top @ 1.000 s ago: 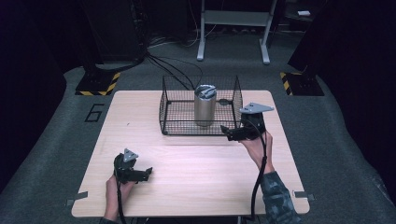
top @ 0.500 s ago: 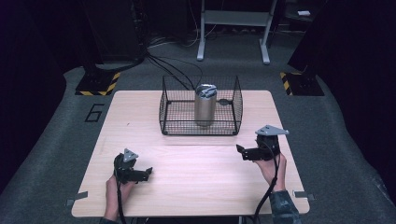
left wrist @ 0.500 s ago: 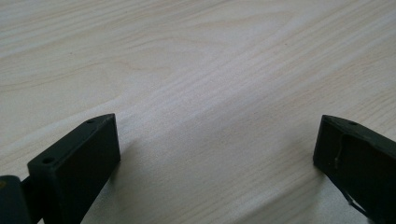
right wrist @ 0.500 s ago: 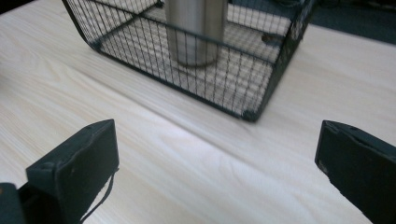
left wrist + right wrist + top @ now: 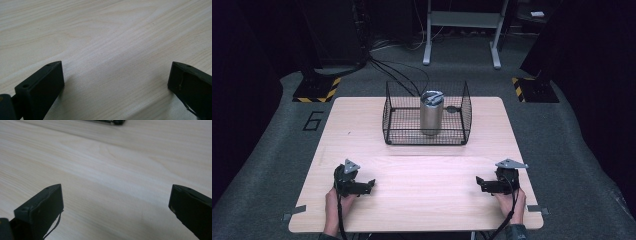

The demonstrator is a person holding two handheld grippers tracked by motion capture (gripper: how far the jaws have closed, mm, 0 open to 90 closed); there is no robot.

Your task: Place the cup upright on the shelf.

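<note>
A black wire basket (image 5: 427, 137) stands at the back middle of the light wooden table (image 5: 422, 170). Inside it a silver metal cylinder (image 5: 431, 114) stands upright, with crumpled foil at its top. My left gripper (image 5: 371, 184) rests low over the table's front left, open, its jaws wide apart over bare wood (image 5: 112, 62). My right gripper (image 5: 478, 183) lies at the front right, also open with nothing between its jaws (image 5: 115, 192). Both are well in front of the basket.
Dark carpet surrounds the table. Black cables (image 5: 397, 70) run from behind the basket to the back. A white metal stand (image 5: 462, 30) and yellow-black striped bases (image 5: 317, 90) sit on the floor beyond the table. A dark edge (image 5: 110, 122) crosses the top of the right gripper view.
My right gripper has drawn back from beside the basket's right front corner to the table's front right and come down. The left gripper has stayed in place.
</note>
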